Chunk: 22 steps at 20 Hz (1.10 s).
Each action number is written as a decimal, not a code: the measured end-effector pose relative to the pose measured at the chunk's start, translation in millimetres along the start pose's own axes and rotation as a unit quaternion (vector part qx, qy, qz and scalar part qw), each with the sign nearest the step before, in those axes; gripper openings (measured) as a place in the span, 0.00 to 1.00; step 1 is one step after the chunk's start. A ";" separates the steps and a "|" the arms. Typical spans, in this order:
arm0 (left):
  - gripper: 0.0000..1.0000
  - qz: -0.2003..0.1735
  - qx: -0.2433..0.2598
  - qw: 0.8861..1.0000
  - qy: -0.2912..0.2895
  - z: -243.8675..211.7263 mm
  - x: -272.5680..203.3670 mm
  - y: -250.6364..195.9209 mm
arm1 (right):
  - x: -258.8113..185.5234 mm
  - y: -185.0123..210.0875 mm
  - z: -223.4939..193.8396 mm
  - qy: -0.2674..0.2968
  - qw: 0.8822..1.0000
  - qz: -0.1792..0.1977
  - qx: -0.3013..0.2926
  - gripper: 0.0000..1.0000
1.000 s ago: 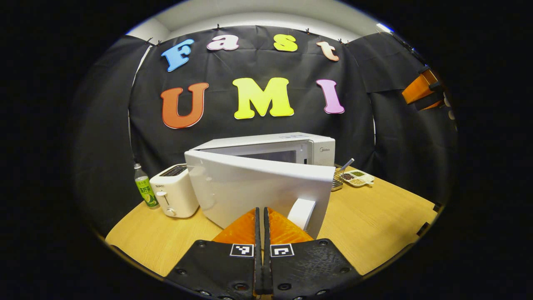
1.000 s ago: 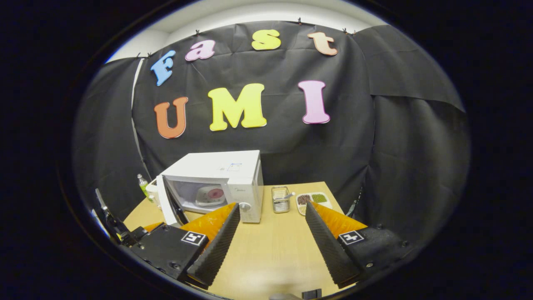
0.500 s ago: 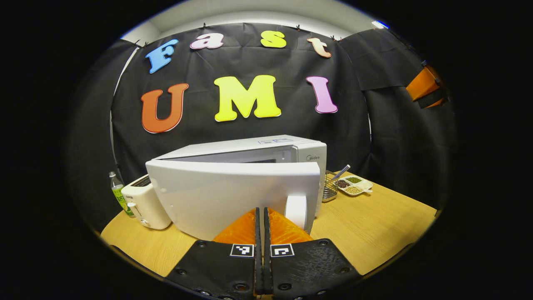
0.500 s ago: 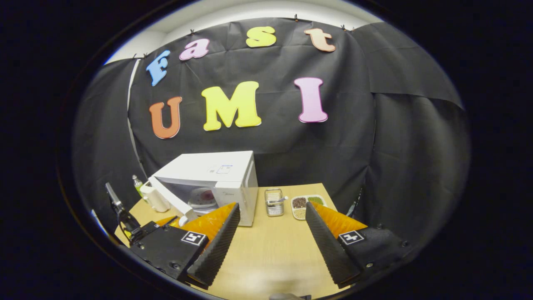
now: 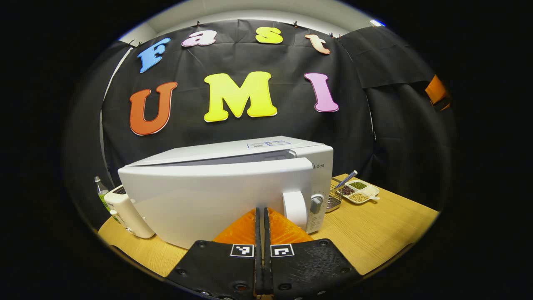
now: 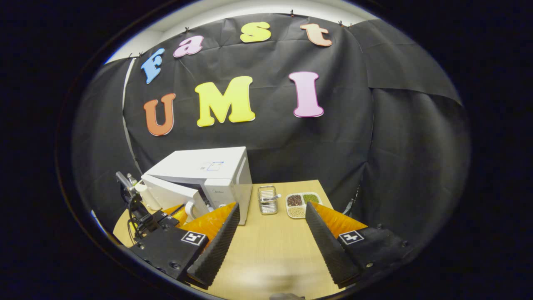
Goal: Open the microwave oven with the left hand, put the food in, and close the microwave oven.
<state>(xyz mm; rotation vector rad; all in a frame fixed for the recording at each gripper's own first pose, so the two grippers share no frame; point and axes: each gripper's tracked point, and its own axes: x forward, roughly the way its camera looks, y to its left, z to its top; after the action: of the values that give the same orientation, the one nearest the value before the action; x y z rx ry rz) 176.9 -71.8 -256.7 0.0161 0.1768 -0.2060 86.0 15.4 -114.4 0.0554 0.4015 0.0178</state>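
The white microwave (image 5: 250,150) stands on the wooden table (image 5: 374,233). Its door (image 5: 200,200) is ajar by a narrow gap at the handle (image 5: 295,208) side. My left gripper (image 5: 259,216) is shut with nothing between its fingers, its tips against the door's lower front, just left of the handle. In the right gripper view the microwave (image 6: 204,168) sits at the left, with the left gripper (image 6: 166,214) in front of its door (image 6: 168,196). My right gripper (image 6: 272,206) hangs open above the table, holding nothing. The food inside is hidden by the door.
A white toaster (image 5: 125,210) and a green-labelled bottle (image 5: 102,196) stand left of the microwave. To its right are a wire basket (image 5: 333,198) with a utensil and a divided dish (image 5: 360,191) of beans. The basket (image 6: 267,200) and dish (image 6: 302,200) lie ahead of my right gripper.
The door has swung from wide open to nearly shut, with my shut left gripper following it. The plate of food inside is now hidden. The right gripper stayed open.
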 end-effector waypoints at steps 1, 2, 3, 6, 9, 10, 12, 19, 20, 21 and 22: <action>0.00 0.001 -0.003 1.000 0.001 -1.4 4.0 -0.2 | -0.5 -2.0 0.7 -0.001 1.000 -0.002 -0.002 0.92; 0.00 0.001 -0.007 1.000 0.002 -1.0 7.7 -1.7 | -1.8 -3.7 2.5 -0.003 1.000 -0.004 -0.004 0.92; 0.00 0.002 -0.009 1.000 0.002 -1.1 11.9 -2.0 | -3.3 -5.3 3.9 -0.004 1.000 -0.005 -0.006 0.92; 0.00 0.006 -0.013 1.000 0.004 0.3 25.5 -2.9 | -2.7 -9.2 4.7 -0.002 1.000 -0.007 -0.009 1.00; 0.00 0.015 -0.018 1.000 0.007 1.9 36.0 -0.2 | -0.5 -12.5 3.9 0.002 1.000 -0.007 -0.010 0.92; 0.00 0.017 -0.018 1.000 0.008 0.8 36.4 -0.5 | 0.9 -12.2 4.8 0.003 1.000 -0.006 -0.012 0.92; 0.01 0.017 -0.016 1.000 0.008 0.9 36.0 -0.3 | 5.0 -11.0 5.7 0.004 1.000 -0.001 -0.016 0.92; 0.00 0.018 -0.005 1.000 0.007 1.9 37.5 -1.0 | 9.3 -4.5 3.3 0.009 1.000 0.009 -0.009 1.00; 0.01 0.017 -0.005 1.000 0.007 2.0 37.7 -0.4 | 8.4 -4.4 3.6 0.007 1.000 0.009 -0.009 0.92; 0.01 0.015 -0.007 1.000 0.007 1.7 38.1 -0.6 | 7.7 -3.2 4.1 0.007 1.000 0.010 -0.008 1.00; 0.00 0.012 -0.007 1.000 0.007 2.1 38.0 -1.5 | 7.0 -1.0 3.9 0.007 1.000 0.012 -0.006 1.00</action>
<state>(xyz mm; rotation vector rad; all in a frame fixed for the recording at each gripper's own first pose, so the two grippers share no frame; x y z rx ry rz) 213.7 -81.0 -261.3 0.0054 0.1924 -0.1809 94.0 14.3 -113.7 0.0473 0.4149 0.0435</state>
